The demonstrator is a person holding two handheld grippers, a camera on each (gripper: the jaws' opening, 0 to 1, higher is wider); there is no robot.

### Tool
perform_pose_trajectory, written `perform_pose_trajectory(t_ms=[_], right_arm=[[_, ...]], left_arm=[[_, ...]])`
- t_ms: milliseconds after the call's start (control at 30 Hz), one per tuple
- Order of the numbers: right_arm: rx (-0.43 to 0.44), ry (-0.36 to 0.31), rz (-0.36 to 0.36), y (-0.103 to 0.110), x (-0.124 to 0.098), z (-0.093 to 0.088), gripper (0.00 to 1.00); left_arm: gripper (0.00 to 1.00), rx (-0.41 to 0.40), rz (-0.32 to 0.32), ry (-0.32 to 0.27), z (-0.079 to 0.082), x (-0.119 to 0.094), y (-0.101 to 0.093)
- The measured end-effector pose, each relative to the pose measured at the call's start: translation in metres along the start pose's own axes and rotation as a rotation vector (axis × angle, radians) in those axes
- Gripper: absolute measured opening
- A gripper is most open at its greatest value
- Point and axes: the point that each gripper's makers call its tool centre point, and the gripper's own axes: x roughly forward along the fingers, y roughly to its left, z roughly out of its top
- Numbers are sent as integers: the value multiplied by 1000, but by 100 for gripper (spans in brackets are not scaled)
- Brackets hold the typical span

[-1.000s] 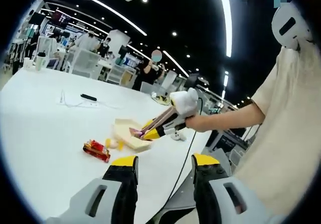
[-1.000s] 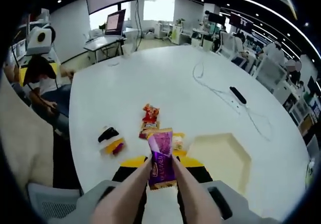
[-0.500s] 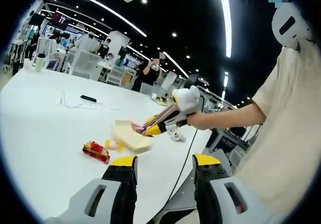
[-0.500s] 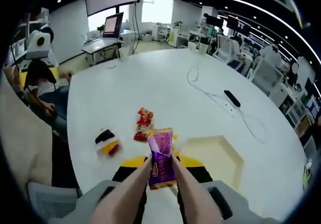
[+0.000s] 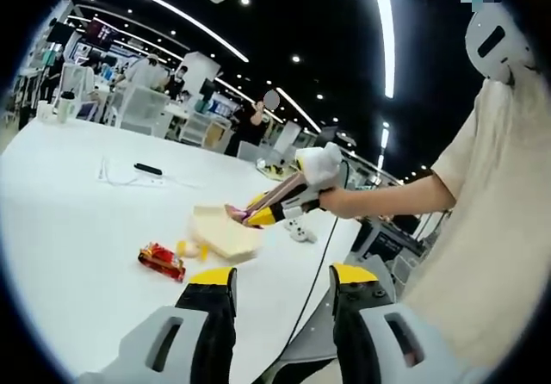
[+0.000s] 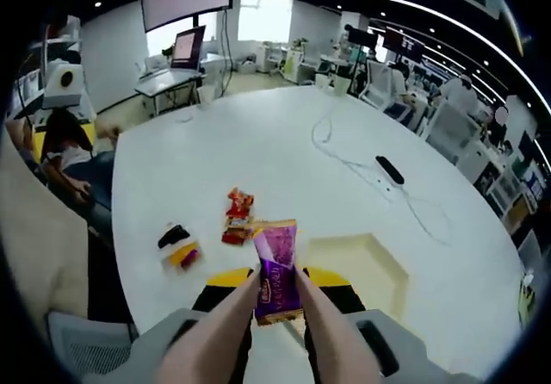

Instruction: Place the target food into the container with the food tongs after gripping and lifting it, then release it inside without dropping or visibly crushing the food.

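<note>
One purple snack pack (image 6: 275, 274) hangs pinched in tongs (image 6: 320, 332) squeezed by the right gripper (image 6: 275, 282), near the tray (image 6: 379, 268) at the table's edge. Light, crushable; mid-pack grip suits. Left gripper (image 5: 280, 282) open, empty.

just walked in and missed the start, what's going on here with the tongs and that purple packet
A person is moving snacks into a shallow cream container on a white table. The right claw squeezes a pair of tongs, which pinch a purple snack packet held in the air, close to the container and not yet inside it. The left claw hangs open, holding nothing. A red packet and a few other small items lie on the table.
</note>
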Motion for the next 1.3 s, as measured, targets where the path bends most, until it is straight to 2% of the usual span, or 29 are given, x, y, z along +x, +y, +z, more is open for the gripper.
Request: perform_pose_trajectory(t_ms=[267, 633, 967, 1300], right_arm=[[2, -3, -14, -6, -3, 2, 22], [58, -33, -55, -25, -9, 6, 22], [65, -38, -60, -27, -9, 7, 22], [118, -53, -67, -35, -12, 4, 22]], left_arm=[[43, 2, 6, -5, 1, 0, 1], [43, -5, 8, -4, -2, -2, 0], [43, -11, 15, -4, -5, -4, 1], [43, -13, 11, -1, -5, -3, 1]])
